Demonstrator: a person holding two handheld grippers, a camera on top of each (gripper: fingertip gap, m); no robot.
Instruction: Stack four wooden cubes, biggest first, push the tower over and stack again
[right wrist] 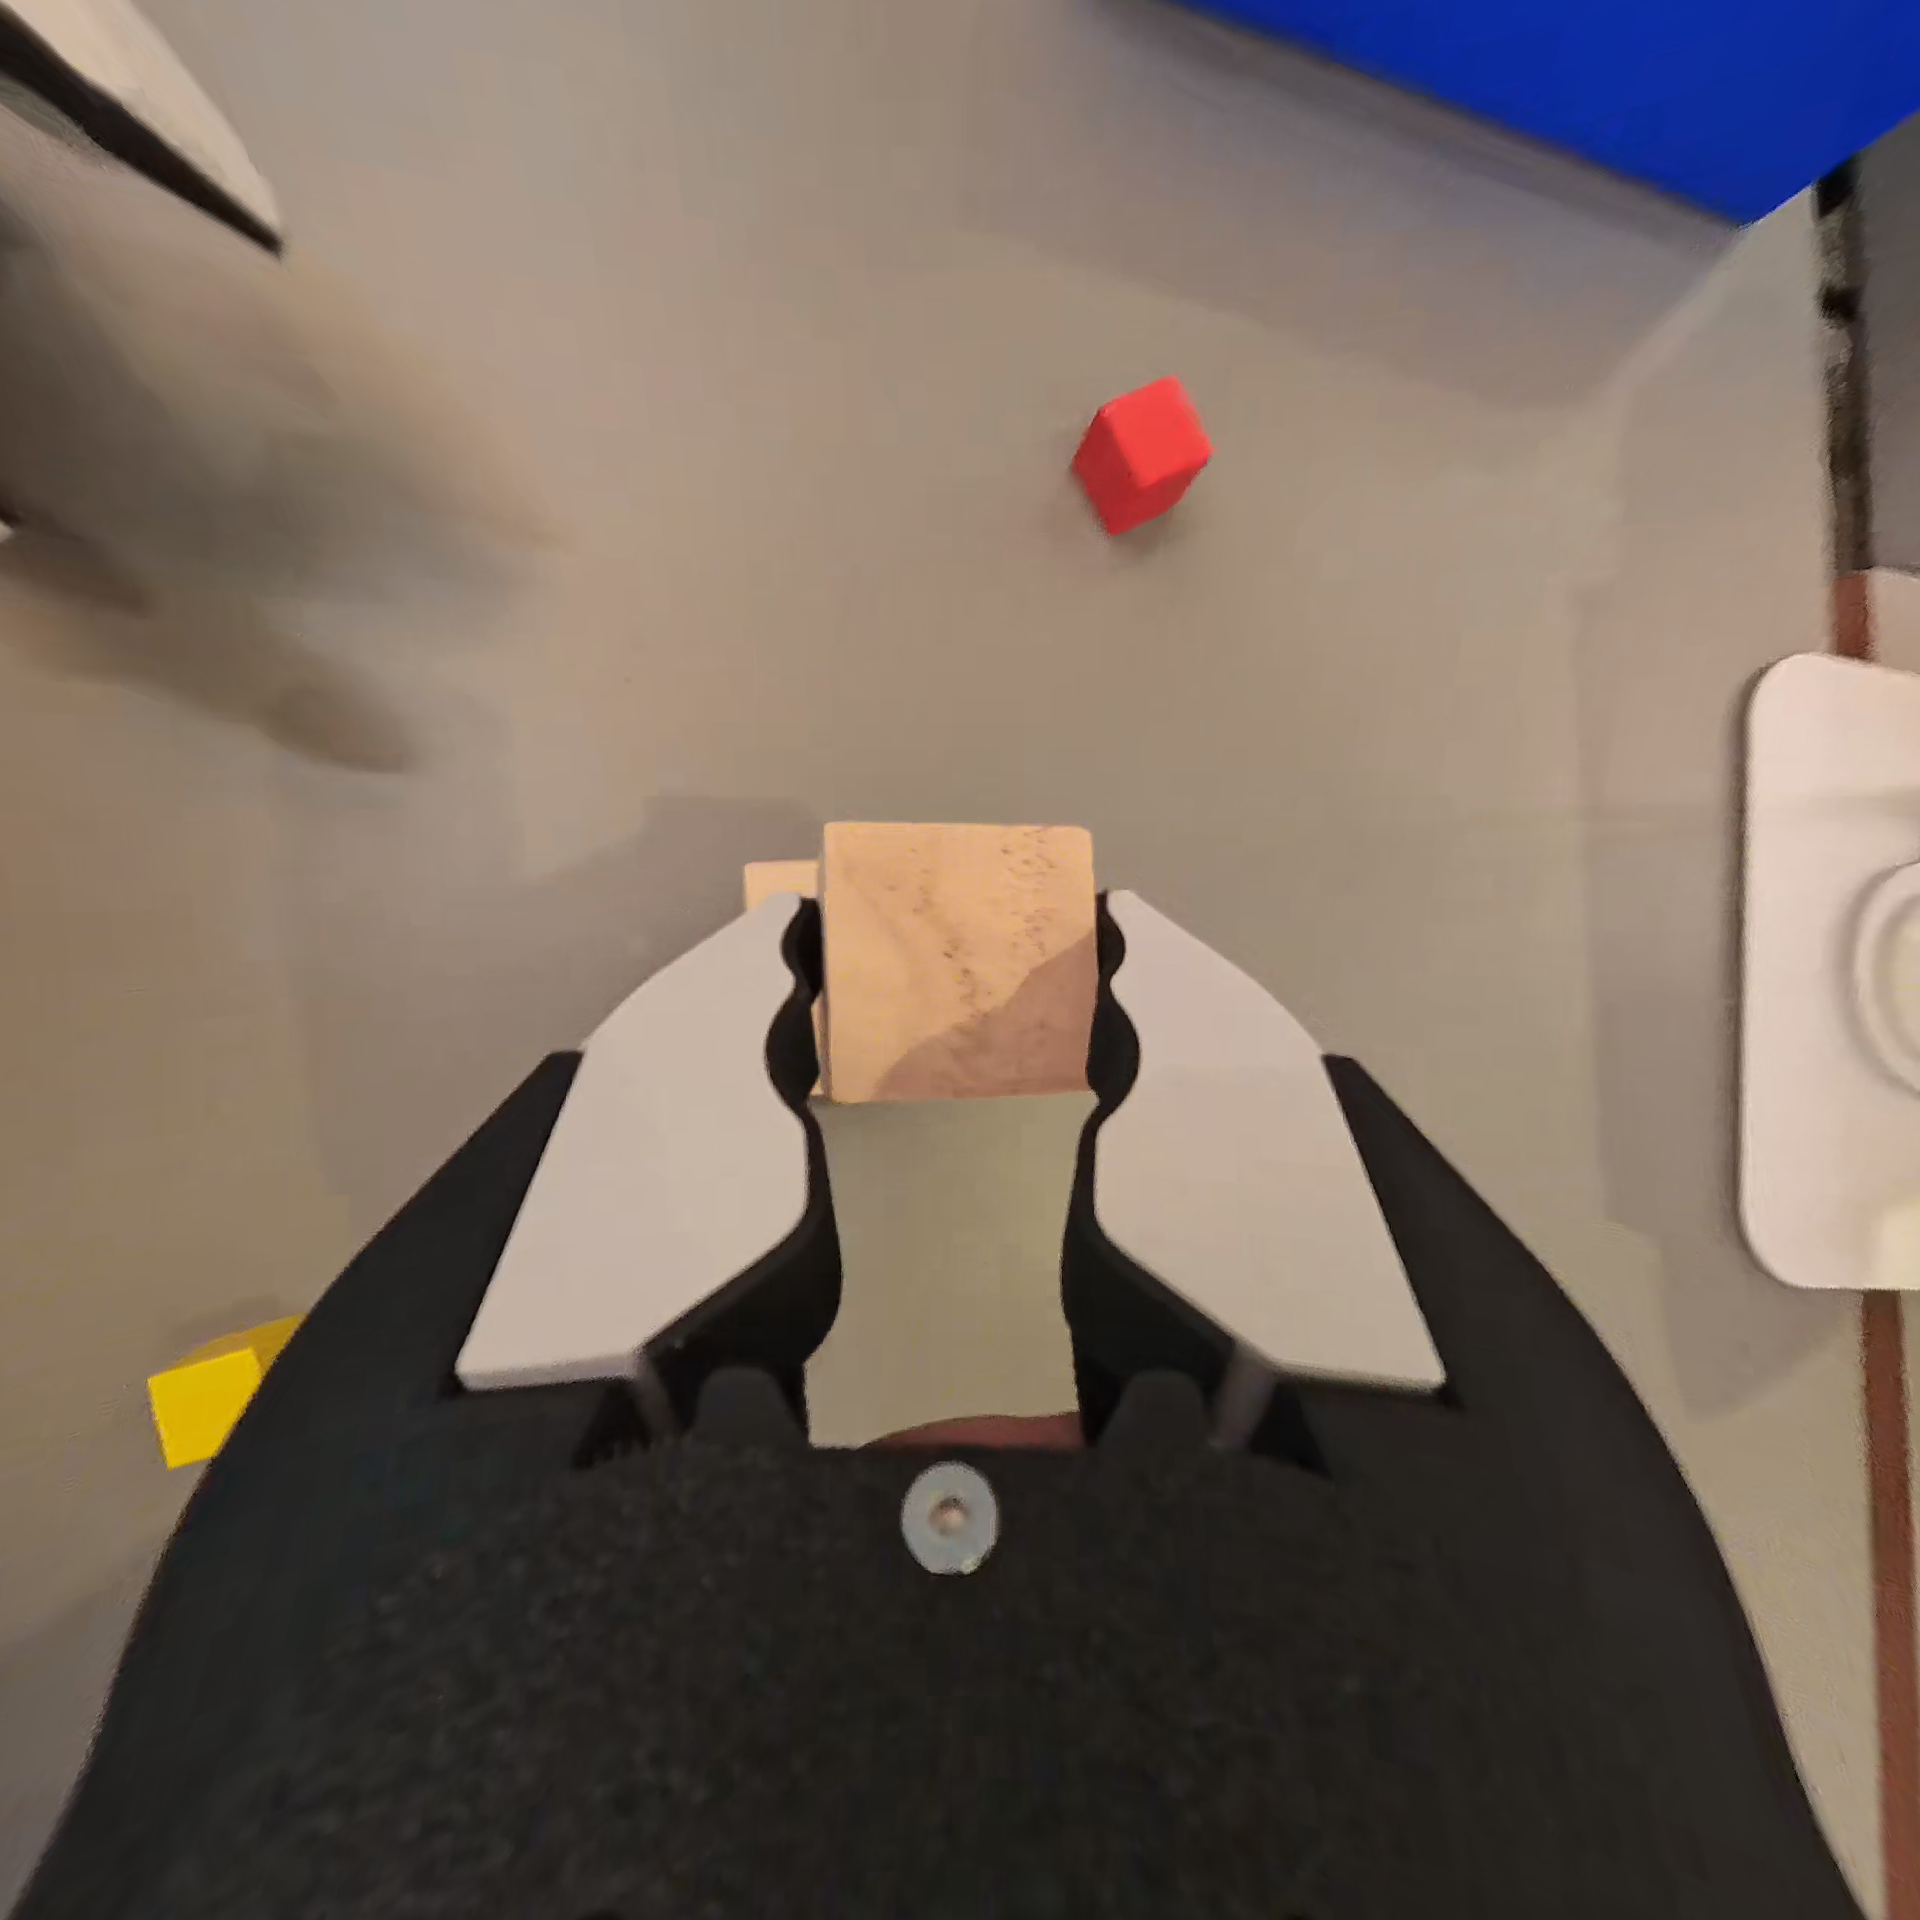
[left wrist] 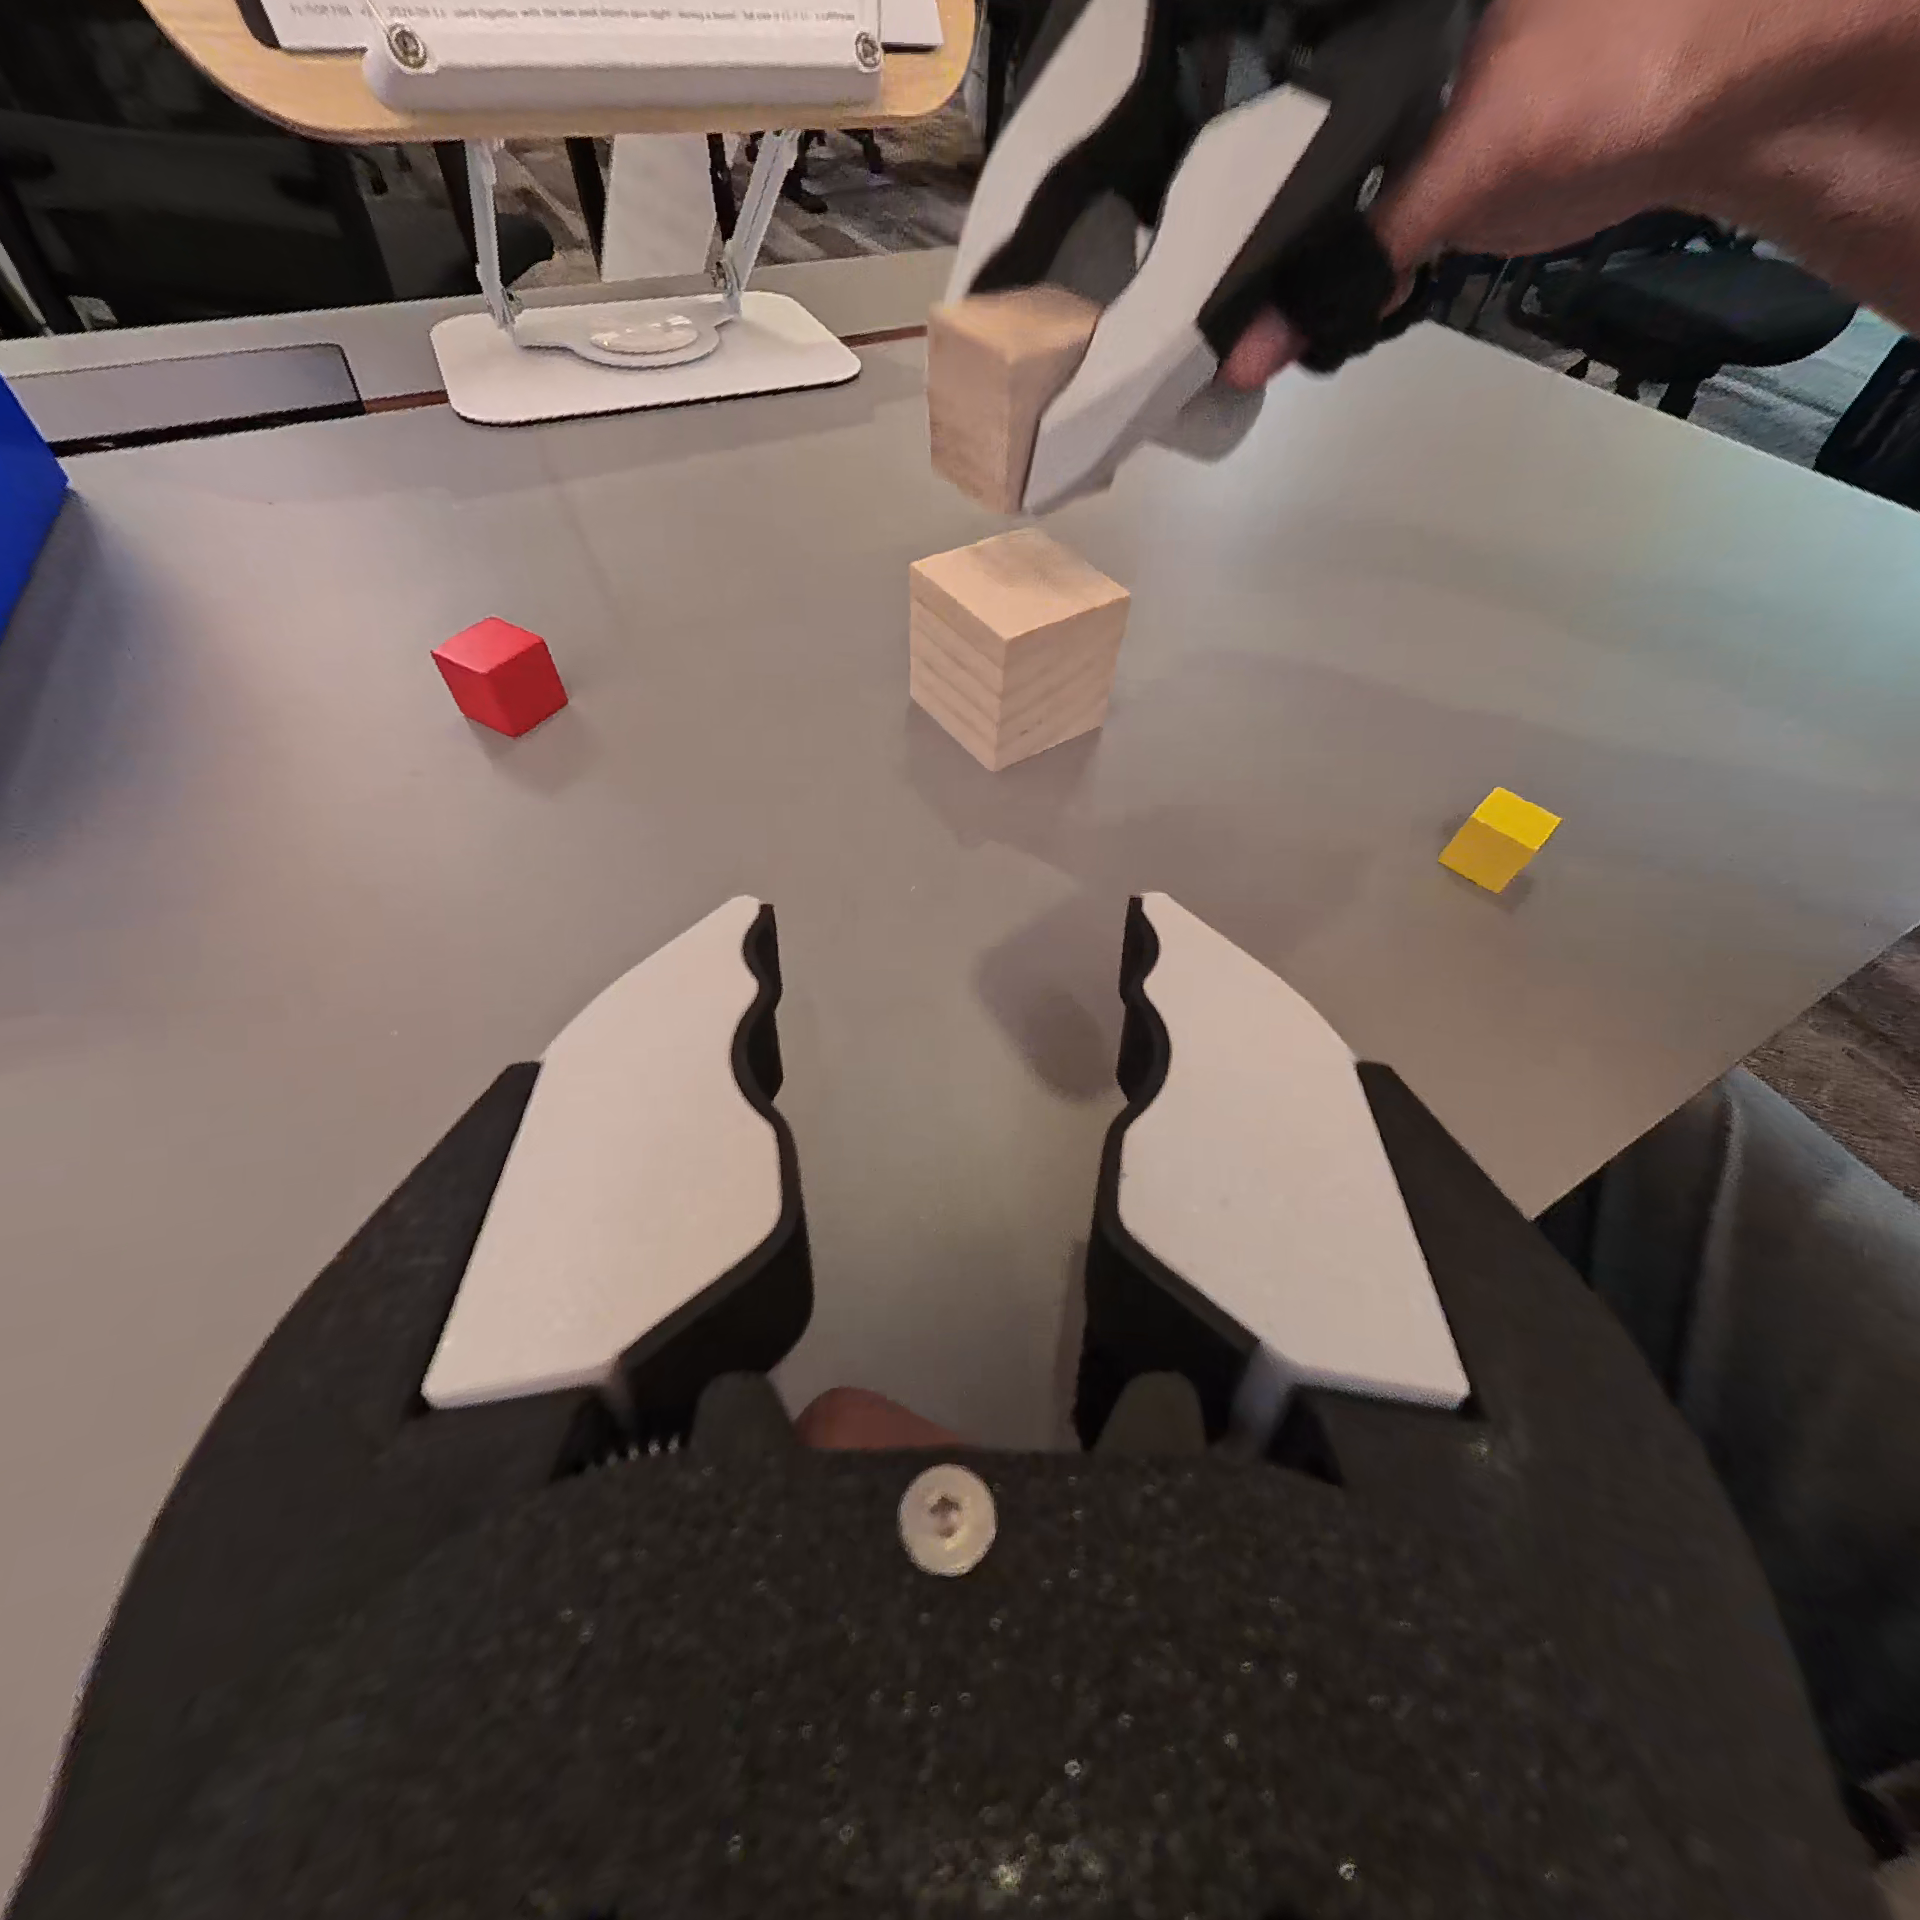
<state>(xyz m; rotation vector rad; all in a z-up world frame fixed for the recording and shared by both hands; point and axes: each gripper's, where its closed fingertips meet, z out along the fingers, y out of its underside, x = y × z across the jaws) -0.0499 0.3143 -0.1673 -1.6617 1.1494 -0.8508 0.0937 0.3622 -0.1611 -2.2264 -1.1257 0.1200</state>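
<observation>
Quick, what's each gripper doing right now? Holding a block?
Left gripper: open, holding nothing.
Right gripper: closed on a plain wooden cube, above the bigger wooden cube.

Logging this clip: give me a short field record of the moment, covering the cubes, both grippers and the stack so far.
base cube: large plain wooden cube standing alone on the grey table
carried cube: second plain wooden cube in the air above the base, not touching it
right gripper: shut on the carried cube
left gripper: open, empty, low over the table
red cube: loose on the table, apart from the base
yellow cube: loose on the table, on the other side of the base
stack so far: one cube
</observation>
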